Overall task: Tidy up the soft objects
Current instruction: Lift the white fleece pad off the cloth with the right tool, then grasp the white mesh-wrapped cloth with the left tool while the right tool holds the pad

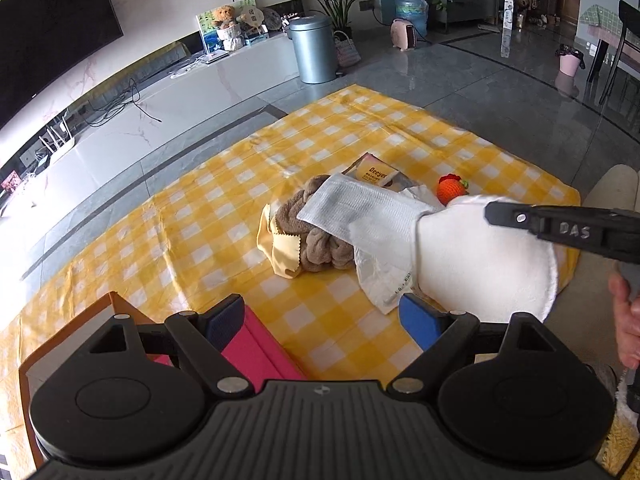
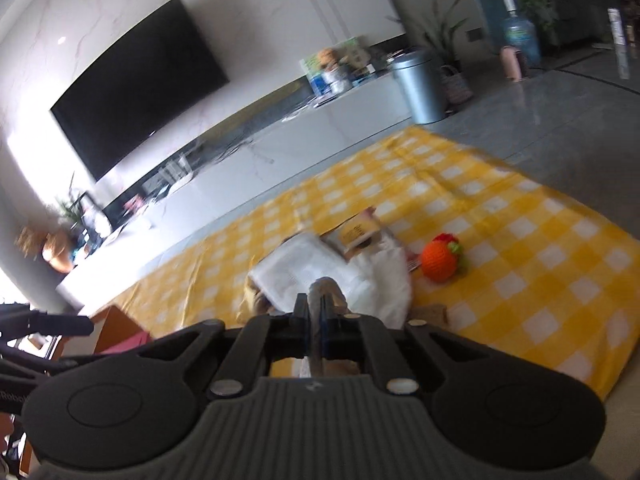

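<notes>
Yellow checked mat on tiled floor: right gripper clamped on white cloth, left gripper apart, empty. Best lifted clear, carried slowly toward box.

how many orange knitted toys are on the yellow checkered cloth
1. The orange knitted toy sits on the checkered cloth just beyond the pile of soft things; more could be hidden under the pile.

Grey tiled floor, marble wall, television
</notes>
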{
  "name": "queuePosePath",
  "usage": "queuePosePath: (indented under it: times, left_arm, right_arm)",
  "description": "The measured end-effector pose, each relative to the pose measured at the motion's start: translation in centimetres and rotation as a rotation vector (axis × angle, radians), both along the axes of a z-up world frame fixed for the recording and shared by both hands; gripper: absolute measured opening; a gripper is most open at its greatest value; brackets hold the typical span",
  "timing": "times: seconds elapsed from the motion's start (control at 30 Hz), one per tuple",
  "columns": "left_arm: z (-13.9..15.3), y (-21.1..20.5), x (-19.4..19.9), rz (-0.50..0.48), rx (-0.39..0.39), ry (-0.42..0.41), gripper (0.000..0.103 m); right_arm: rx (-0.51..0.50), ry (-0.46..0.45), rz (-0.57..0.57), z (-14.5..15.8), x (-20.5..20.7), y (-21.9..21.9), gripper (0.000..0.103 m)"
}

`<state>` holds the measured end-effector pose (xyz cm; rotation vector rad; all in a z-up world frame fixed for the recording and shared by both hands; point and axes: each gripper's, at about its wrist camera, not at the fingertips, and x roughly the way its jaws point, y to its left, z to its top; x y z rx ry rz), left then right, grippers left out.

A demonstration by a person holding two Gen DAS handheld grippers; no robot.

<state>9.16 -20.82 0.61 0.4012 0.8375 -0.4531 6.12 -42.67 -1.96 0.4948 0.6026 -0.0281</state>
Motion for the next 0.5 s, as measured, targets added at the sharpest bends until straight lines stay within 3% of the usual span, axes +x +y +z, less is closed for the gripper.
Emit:
queuePosePath:
  times: [0.13,0.27,0.4,0.5]
  left_arm:
    - [-1.2,-1.6,2.4,0.037,-0.088,0.089,0.102]
    - [-3.6,-3.2,5.4,0.102,-0.162,0.206,0.102]
    - [-6.0,-3.6,8.3,0.162,-0.249,0.314,0.092]
    - [-7.6,-3.6,9.7,0.216,-0.300,0.389,0.092]
  right_arm:
    - [0.034,-0.015,-0.074,-0.3,-1.1,-2.2,0.003]
    - [0.041,0.025,-0.113,-1.4,-0.9,-3.4,0.003]
    - [0.067,0.030,-0.120,-2.2,-0.9,-4.4,0.003]
    - [0.072,0.033,-0.126,-2.4,-1.0,-4.6,0.003]
